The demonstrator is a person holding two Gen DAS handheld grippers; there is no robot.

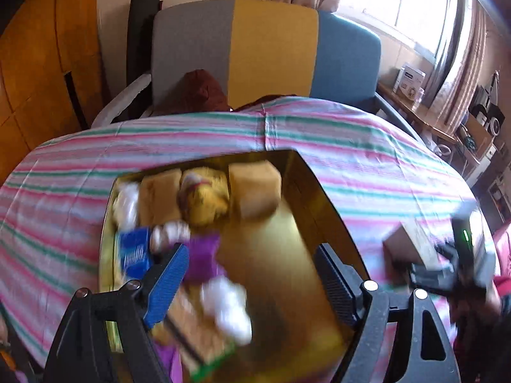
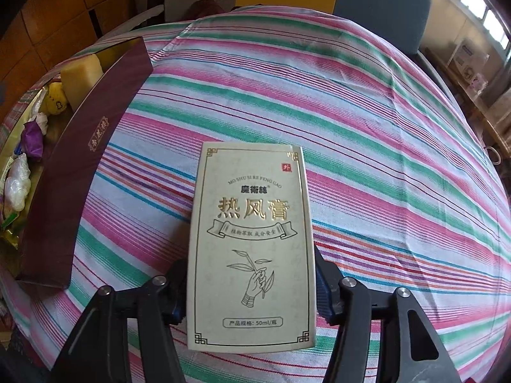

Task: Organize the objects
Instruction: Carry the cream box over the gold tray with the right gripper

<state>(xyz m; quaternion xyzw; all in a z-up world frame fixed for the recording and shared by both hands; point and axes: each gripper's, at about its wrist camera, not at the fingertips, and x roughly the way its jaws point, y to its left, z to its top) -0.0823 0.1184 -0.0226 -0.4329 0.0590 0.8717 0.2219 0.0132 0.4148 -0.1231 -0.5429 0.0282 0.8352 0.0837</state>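
My right gripper [image 2: 250, 274] is shut on a pale cream ointment box [image 2: 250, 242] with gold Chinese lettering, held above the striped tablecloth [image 2: 367, 146]. The same box [image 1: 407, 242] and right gripper [image 1: 447, 271] show blurred at the right of the left wrist view. A dark maroon storage box with a gold lining [image 2: 86, 146] stands to the left. My left gripper [image 1: 252, 274] is open and empty over that box's gold floor [image 1: 287, 255]. Inside lie two tan blocks [image 1: 255, 191], a yellow plush toy [image 1: 204, 194], a blue packet [image 1: 134, 252], a purple wrapper [image 1: 201, 255] and white wrapped items [image 1: 230, 306].
A round table under the striped cloth [image 1: 95, 166] fills both views. A grey, yellow and blue chair [image 1: 271, 48] stands behind it with a brown cushion [image 1: 201, 89]. A wooden side shelf [image 1: 415, 108] with boxes is at the right by the window.
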